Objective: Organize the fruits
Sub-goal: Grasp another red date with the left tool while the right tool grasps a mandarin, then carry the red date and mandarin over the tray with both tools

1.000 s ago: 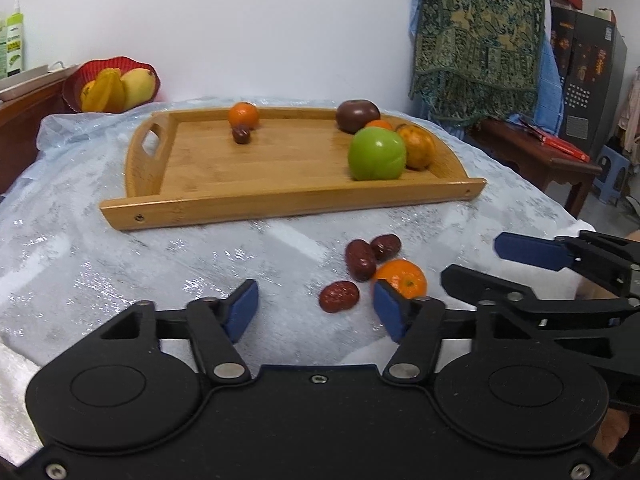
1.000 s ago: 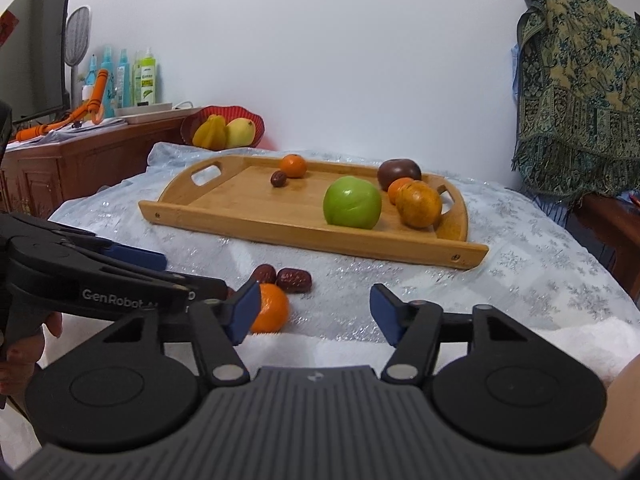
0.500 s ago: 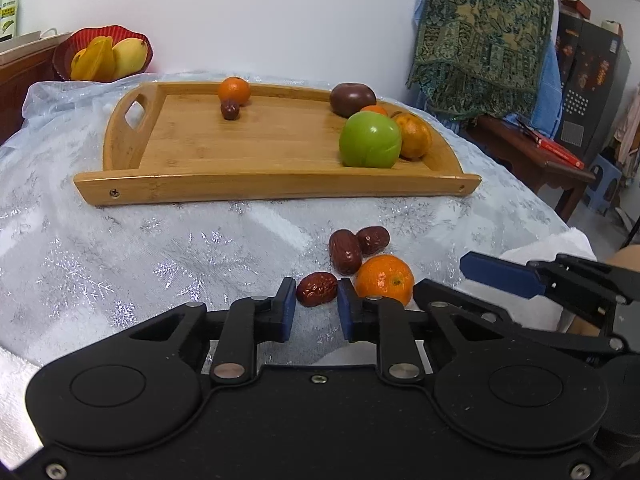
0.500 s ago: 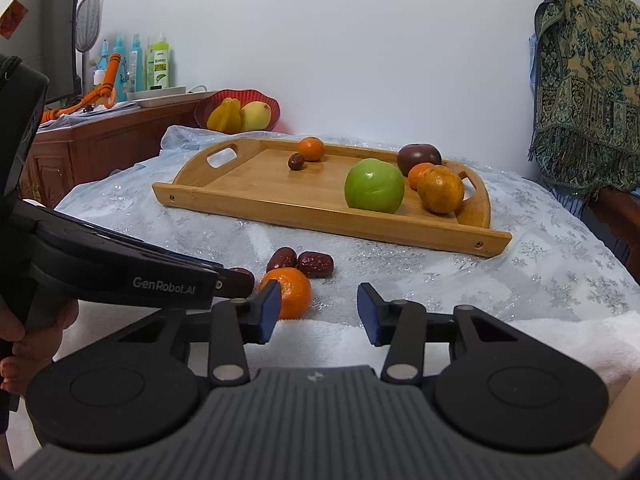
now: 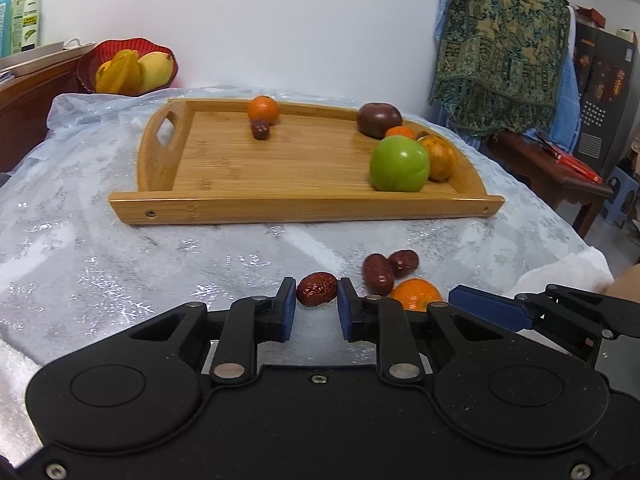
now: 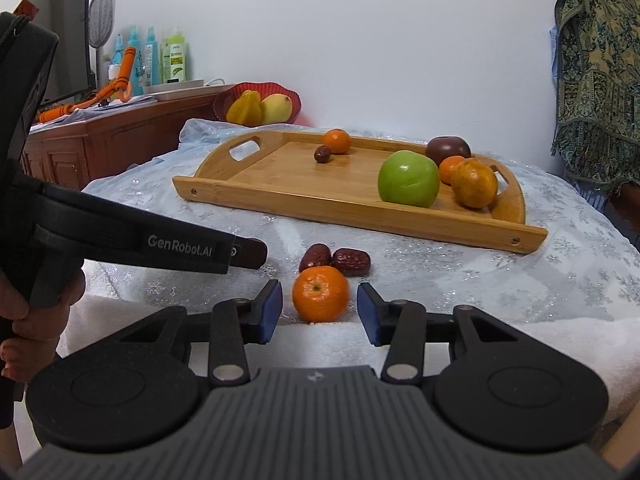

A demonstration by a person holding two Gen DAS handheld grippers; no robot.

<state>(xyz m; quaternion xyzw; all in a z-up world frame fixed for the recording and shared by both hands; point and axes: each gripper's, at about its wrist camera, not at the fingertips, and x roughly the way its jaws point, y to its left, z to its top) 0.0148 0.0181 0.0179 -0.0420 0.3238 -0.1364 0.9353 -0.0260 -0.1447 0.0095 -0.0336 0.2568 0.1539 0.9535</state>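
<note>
While left tongs [image 5: 317,303] grip one date [image 5: 317,289], right tongs [image 6: 320,312] straddle one tangerine [image 6: 320,299], ungripped.

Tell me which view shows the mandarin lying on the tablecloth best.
The right wrist view: the mandarin sits whole and centred between the right tool's open jaws, untouched, its stem dimple visible. In the left wrist view the mandarin is half hidden behind the left tool, which is shut on a red date.
</note>
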